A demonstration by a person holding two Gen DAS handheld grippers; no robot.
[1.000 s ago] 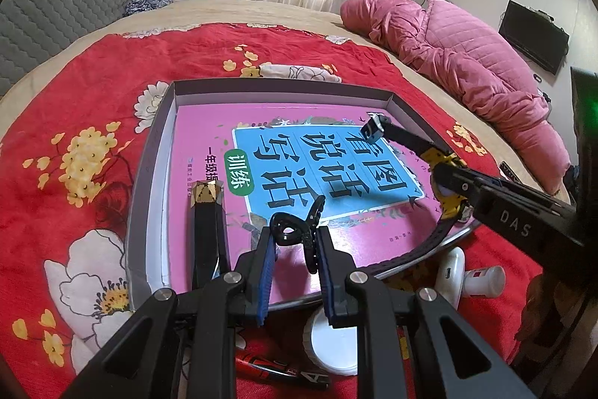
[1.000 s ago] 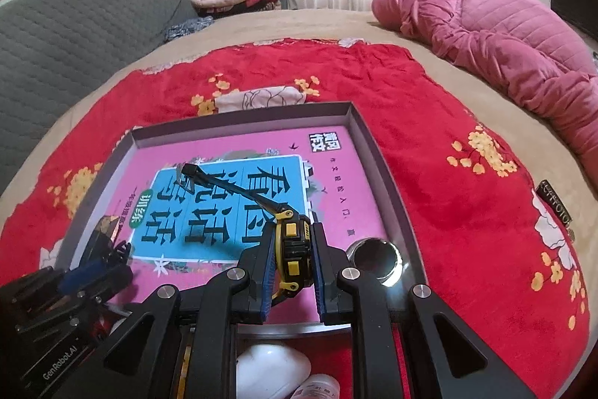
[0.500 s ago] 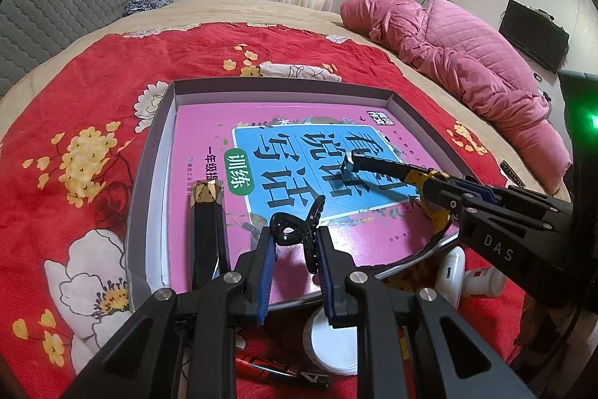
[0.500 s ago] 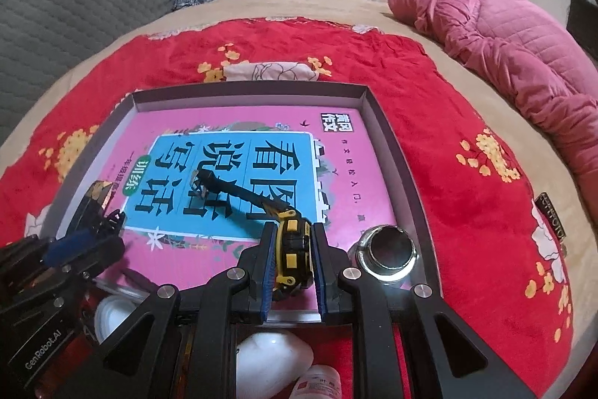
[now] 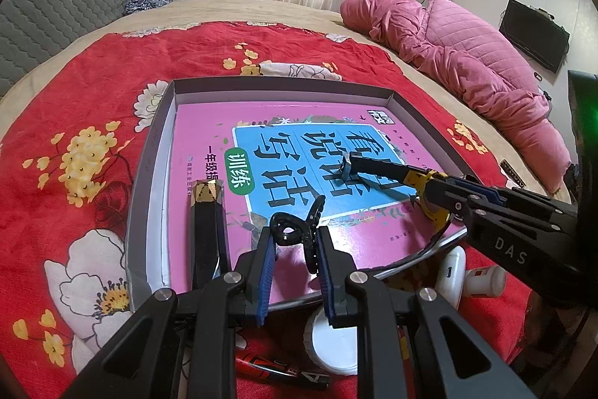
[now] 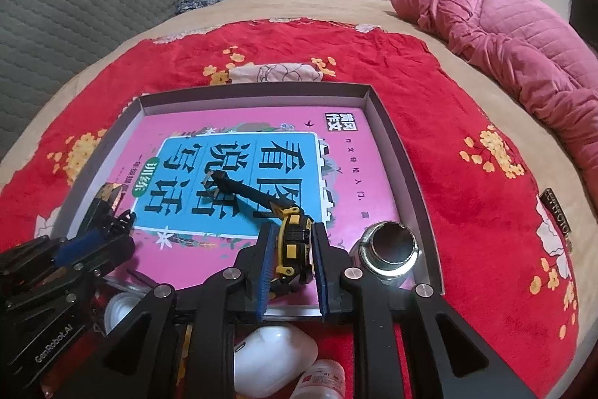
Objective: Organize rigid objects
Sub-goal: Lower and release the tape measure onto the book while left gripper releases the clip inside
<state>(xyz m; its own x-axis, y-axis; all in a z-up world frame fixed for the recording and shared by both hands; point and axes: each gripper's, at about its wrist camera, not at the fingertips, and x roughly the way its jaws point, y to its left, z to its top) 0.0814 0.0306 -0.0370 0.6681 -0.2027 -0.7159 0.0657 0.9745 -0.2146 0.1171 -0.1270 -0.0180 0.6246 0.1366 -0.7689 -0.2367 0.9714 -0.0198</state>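
Note:
A grey tray (image 5: pixel 149 159) (image 6: pixel 403 152) on the red bedspread holds a pink and blue book (image 5: pixel 306 152) (image 6: pixel 239 167). My left gripper (image 5: pixel 295 242) is shut on a black hair claw clip (image 5: pixel 299 227) above the tray's near edge. My right gripper (image 6: pixel 291 242) is shut on a yellow and black tape measure (image 6: pixel 293 234); its black tape (image 6: pixel 239 189) sticks out over the book, as the left wrist view (image 5: pixel 377 171) shows too. A black and gold box (image 5: pixel 205 223) lies in the tray's left side. A shiny metal cup (image 6: pixel 390 249) stands in the tray's near right corner.
Outside the tray's near edge lie a white case (image 6: pixel 276 358) (image 5: pixel 450 272), a small white bottle (image 6: pixel 321 380) (image 5: pixel 486 281), a white round lid (image 5: pixel 332 343) and a black and red battery (image 5: pixel 280 373). A pink quilt (image 5: pixel 467 62) lies at the far right.
The right gripper has lowered with the tape measure toward the book, and the tape tip has swung left. The left gripper has stayed still with the clip.

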